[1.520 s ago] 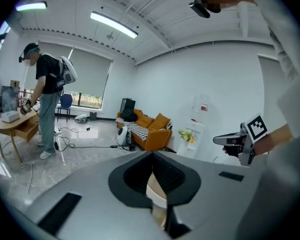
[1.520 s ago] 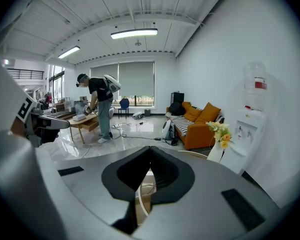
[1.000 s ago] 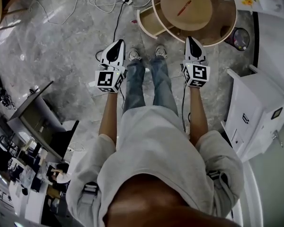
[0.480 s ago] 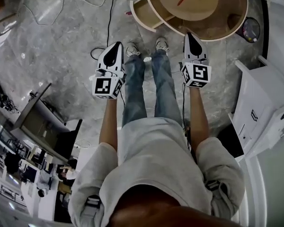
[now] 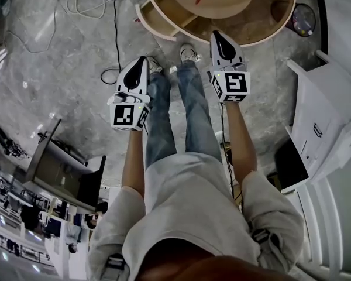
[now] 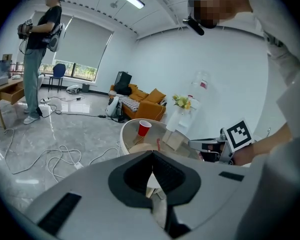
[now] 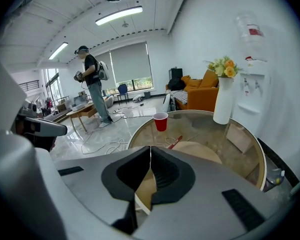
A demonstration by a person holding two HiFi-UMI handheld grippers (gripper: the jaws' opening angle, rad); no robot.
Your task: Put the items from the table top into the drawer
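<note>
**Both hand-held grippers shut and empty, short of the items**

- Left hand-held gripper (image 5: 141, 62) and right hand-held gripper (image 5: 219, 36): jaws closed tip to tip, with nothing between them.
- Open drawer (image 5: 158, 17): ahead of the left hand-held gripper, a little to its right, sticking out of the round table (image 5: 273, 33).
- Red pen (image 7: 175, 142): the nearest item, just ahead of the right hand-held gripper on the table.
  - Handling: likely light and stiff, and it may roll.
  - Grip: pinch across the barrel at mid-length.
  - Orientation: it lies flat, with its long axis running diagonally from near-left to far-right of that hand-held gripper. Can't tell which end is the tip.
- Red cup (image 7: 160, 121): beyond the pen, near the far rim.
  - Handling: probably thin plastic, so light and easy to crush or tip over.
  - Grip: take one wall near the rim, with gentle closure.
  - Orientation: it stands upright with its mouth up, so its axis is vertical.
- White vase (image 7: 223, 101) with flowers: farther off to the right. It looks top-heavy and fragile.
</note>
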